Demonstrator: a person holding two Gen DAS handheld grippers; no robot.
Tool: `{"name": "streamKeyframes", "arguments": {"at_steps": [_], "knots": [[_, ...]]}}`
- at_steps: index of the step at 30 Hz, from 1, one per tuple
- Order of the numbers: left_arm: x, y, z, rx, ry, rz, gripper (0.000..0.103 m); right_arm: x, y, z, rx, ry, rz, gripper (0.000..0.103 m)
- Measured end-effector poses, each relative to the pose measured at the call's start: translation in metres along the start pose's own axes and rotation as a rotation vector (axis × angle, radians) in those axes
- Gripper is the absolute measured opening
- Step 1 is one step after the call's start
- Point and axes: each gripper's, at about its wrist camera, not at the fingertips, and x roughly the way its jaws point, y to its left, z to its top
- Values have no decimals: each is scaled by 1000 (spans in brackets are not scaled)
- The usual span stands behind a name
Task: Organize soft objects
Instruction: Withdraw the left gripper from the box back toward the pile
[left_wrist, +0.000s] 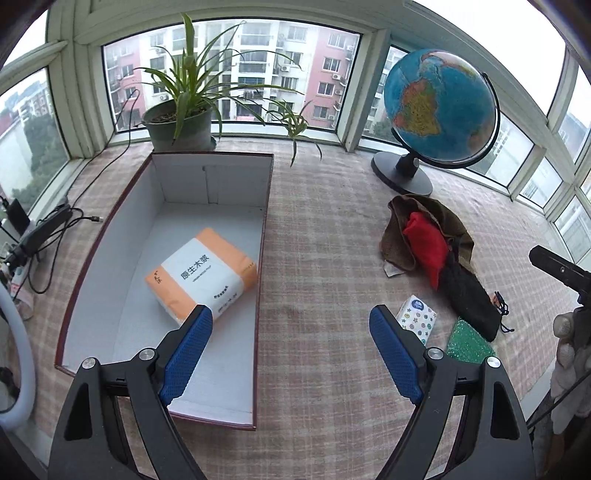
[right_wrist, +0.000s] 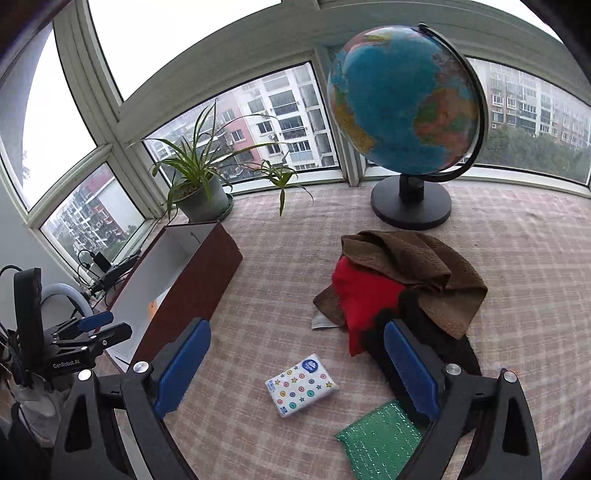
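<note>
Hovering released and empty, left hand-held gripper (left_wrist: 291, 354) over box (left_wrist: 110, 236) holding tissue pack (left_wrist: 201, 275), right hand-held gripper (right_wrist: 295, 365) above small tissue packet (right_wrist: 301, 384) near towel (right_wrist: 417, 266) on worktop (right_wrist: 258, 266).

Each claw, left claw (left_wrist: 291, 354) and right claw (right_wrist: 297, 363) alike, has black angular arms with triangular cut-outs, silver round screws at the joints and blue textured pads (left_wrist: 186, 360), white "GenRobot.AI" lettering marks the left one's body, and a whitish knitted glove (left_wrist: 570, 354) covers the hand beside the left claw.

Black pouch (right_wrist: 454, 347) partly under brown towel (right_wrist: 417, 266).
</note>
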Motion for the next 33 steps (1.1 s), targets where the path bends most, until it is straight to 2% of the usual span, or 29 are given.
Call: {"name": "streamKeyframes", "arguments": {"at_steps": [7,17,24,33], "knots": [[21,-48,-7,85,51,-47,87,-36,-76,-31,65,17,-148,93],[58,-111,-22,213,147,-87,87,-48,-149,-71,94,93,-297,93],[80,-152,-38,287,200,-95,87,-41,-183,-87,90,144,-338,93],[104,-175,-41,393,217,-3,87,-16,-200,-93,24,227,-351,93]]}}
